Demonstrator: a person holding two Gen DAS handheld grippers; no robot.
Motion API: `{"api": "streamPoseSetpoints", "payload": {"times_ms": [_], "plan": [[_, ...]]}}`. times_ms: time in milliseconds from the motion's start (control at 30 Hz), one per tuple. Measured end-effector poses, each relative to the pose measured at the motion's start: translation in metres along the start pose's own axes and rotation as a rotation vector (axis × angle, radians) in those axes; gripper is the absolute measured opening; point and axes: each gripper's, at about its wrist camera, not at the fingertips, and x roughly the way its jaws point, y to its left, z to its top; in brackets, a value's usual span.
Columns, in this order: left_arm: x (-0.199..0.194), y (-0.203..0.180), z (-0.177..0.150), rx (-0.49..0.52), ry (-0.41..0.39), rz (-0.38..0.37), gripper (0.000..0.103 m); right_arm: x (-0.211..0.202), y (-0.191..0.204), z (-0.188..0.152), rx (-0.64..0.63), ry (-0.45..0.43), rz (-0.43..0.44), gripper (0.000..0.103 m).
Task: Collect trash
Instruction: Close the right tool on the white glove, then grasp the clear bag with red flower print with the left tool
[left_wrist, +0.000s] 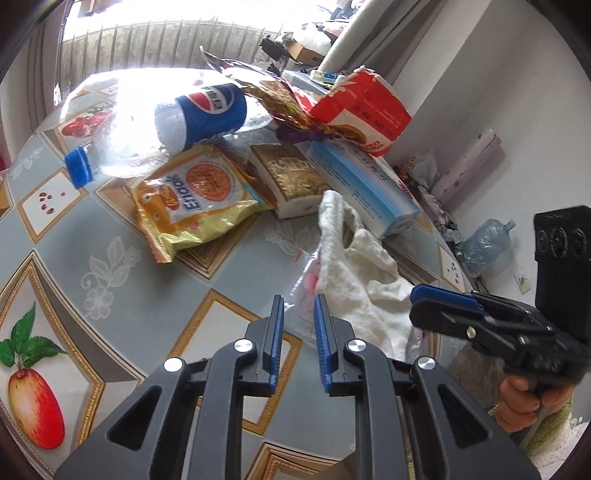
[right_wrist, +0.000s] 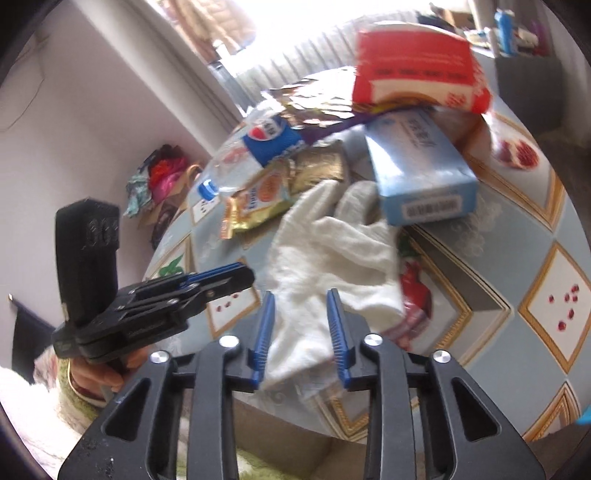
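My left claw at bottom centre, jaws narrowly apart around clear plastic bag, grip unclear. My right claw open over white cloth. Pepsi bottle upper left.

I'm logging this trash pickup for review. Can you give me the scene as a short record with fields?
surface: round table with fruit-print cover
trash pile: Pepsi bottle, yellow snack bag, gold box, blue box, red carton
near edge: white cloth
left gripper: nearly closed, over clear plastic
right gripper: open, over cloth
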Motion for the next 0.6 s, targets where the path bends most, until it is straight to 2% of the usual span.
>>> {"api": "streamPoseSetpoints", "payload": {"times_ms": [233, 333, 367, 400, 500, 600], "plan": [[-0.006, 0.009, -0.002, -0.024, -0.011, 0.011, 0.016, 0.037, 0.018, -0.003, -0.087, 0.083, -0.038, 0.033], [-0.009, 0.011, -0.003, -0.027, -0.018, 0.011, 0.016, 0.048, 0.016, -0.003, -0.081, 0.092, -0.07, 0.024], [-0.01, 0.012, -0.003, -0.028, -0.02, 0.01, 0.016, 0.046, 0.014, -0.004, -0.073, 0.091, -0.078, 0.015], [-0.012, 0.012, -0.003, -0.028, -0.023, 0.007, 0.016, 0.046, 0.012, -0.003, -0.059, 0.09, -0.087, 0.011], [-0.014, 0.012, -0.002, -0.026, -0.032, 0.002, 0.016, 0.043, -0.006, -0.002, 0.033, 0.088, -0.03, 0.001], [-0.016, 0.012, -0.003, -0.023, -0.033, -0.008, 0.016, 0.04, -0.021, -0.002, 0.135, 0.076, 0.078, 0.0]]}}
